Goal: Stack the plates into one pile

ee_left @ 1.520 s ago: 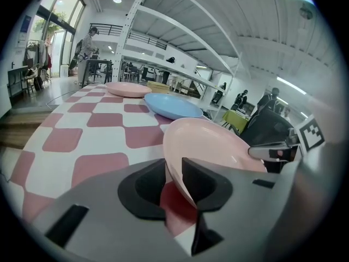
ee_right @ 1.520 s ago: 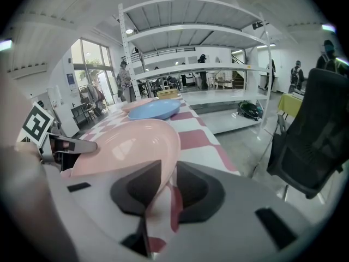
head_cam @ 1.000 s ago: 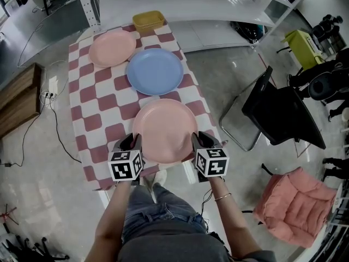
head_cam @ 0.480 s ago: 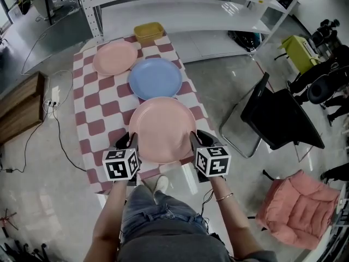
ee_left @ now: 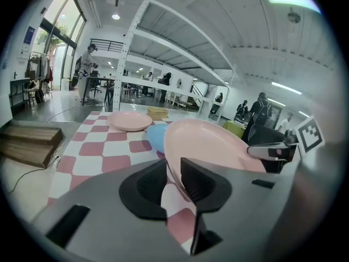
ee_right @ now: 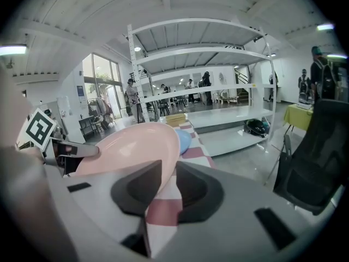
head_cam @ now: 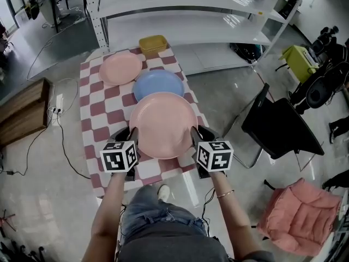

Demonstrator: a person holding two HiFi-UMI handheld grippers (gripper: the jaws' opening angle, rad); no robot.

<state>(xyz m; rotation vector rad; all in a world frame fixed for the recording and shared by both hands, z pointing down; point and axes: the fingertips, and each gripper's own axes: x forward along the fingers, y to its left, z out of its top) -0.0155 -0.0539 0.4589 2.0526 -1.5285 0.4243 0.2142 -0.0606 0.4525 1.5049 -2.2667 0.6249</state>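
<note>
The left gripper [head_cam: 132, 140] and right gripper [head_cam: 195, 136] are clenching their fingers on opposite rims of the large round pink plastic plate [head_cam: 163, 124], holding it above the checkered counter [head_cam: 101, 111], just short of the round blue plate [head_cam: 158, 83]. It is likely handling light, stiff and slick, so gripping both rims suits it.

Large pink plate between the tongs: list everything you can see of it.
The large pink plate is round, plain, matte and plastic-looking, with a shallow raised rim, and it is empty. The left tongs and right tongs pinch its opposite edges, holding it above the checked cloth. In the head view its far edge overlaps the blue plate; contact can't be told.
</note>
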